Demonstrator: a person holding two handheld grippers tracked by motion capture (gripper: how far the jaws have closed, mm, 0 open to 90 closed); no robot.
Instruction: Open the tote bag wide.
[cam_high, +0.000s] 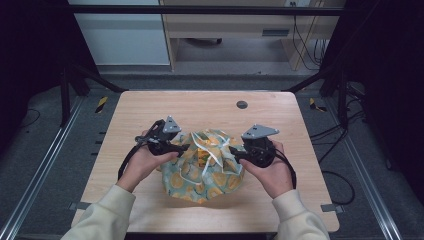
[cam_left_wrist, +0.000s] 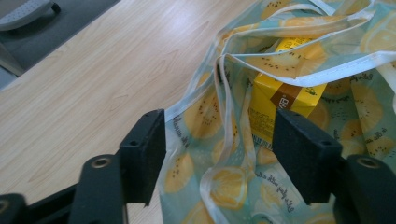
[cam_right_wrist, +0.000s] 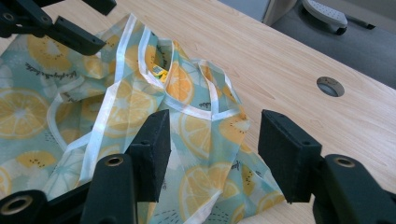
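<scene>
- On a pale wood-grain table (cam_high: 150, 107), a person's two hands work a soft, crumpled fabric bag (cam_high: 205, 172) printed with orange slices on light teal.
- Left gripper (cam_left_wrist: 219, 154): black jaws stand apart over the bag's white-edged rim, pads not pressing the cloth.
- Right gripper (cam_right_wrist: 212, 149): jaws likewise apart, straddling a raised fold of the bag without clamping it.
- Inside the bag's open mouth sits a yellow cardboard carton (cam_left_wrist: 280, 100) with a brown label, partly draped by thin white-trimmed straps.
- Beyond the bag, a round grey cable grommet (cam_high: 242, 104) is set into the tabletop near its far edge.
</scene>
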